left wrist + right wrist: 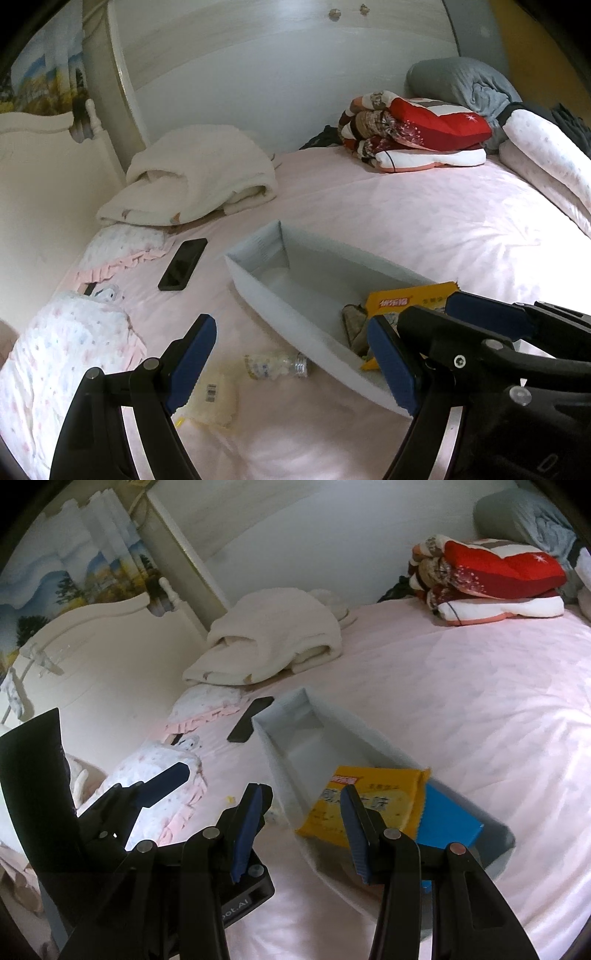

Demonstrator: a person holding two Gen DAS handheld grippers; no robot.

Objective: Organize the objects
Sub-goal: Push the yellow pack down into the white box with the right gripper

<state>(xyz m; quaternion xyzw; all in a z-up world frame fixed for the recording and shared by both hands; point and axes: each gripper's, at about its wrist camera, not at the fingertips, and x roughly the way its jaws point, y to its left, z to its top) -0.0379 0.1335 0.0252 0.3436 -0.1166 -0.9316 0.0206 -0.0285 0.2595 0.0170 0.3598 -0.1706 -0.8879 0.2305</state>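
Note:
A long grey bin lies on the pink bed. In its near end are a yellow snack packet, a blue box and a brownish item. My left gripper is open just left of the bin. A small clear plastic bottle lies on the sheet between its fingers, untouched, and a pale yellow packet sits by its left finger. My right gripper hangs open over the bin's near end, above the yellow packet, its pads pressing on nothing.
A black phone lies left of the bin. A folded cream blanket, a red patterned quilt and a grey pillow sit along the far side. A floral pillow is at near left, below the white headboard.

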